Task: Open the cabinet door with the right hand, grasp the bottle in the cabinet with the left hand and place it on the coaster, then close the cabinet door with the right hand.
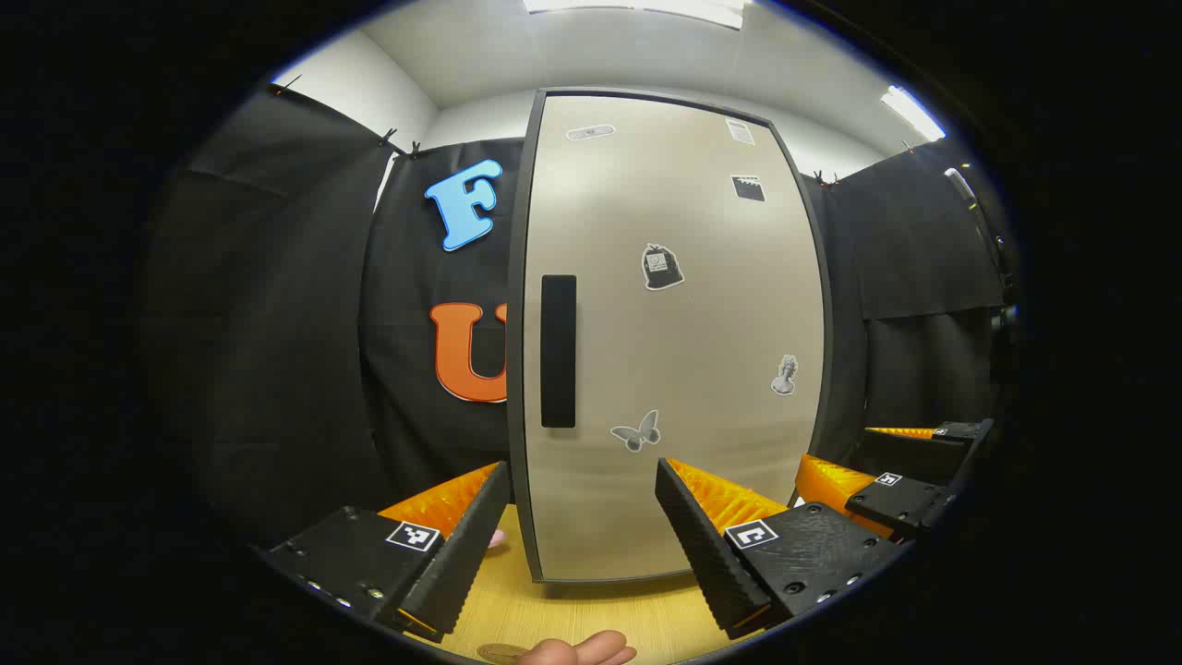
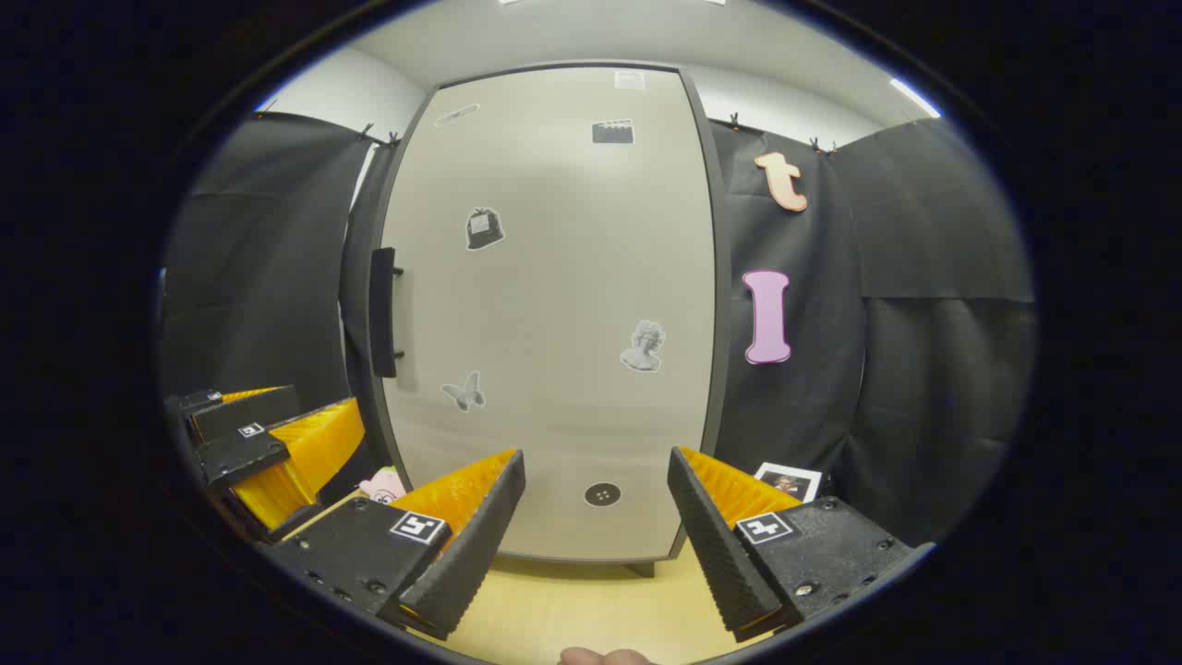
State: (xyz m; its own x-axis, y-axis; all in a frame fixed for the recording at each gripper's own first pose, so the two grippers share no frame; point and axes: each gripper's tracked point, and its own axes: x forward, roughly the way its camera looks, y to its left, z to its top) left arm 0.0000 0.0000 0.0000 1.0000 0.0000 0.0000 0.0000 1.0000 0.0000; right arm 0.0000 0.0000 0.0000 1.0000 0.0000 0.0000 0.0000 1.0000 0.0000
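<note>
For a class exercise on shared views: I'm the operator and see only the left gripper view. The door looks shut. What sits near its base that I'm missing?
Observer: A small photo card stands past the door's lower corner, on the side away from the handle.
Operator: Can that handle be hooked?
Observer: Probably; from the side it stands off the door on two pegs, leaving a gap.
Operator: Where is the right gripper aimed?
Observer: Its spread fingers frame a round dark sticker low on the door.
</note>
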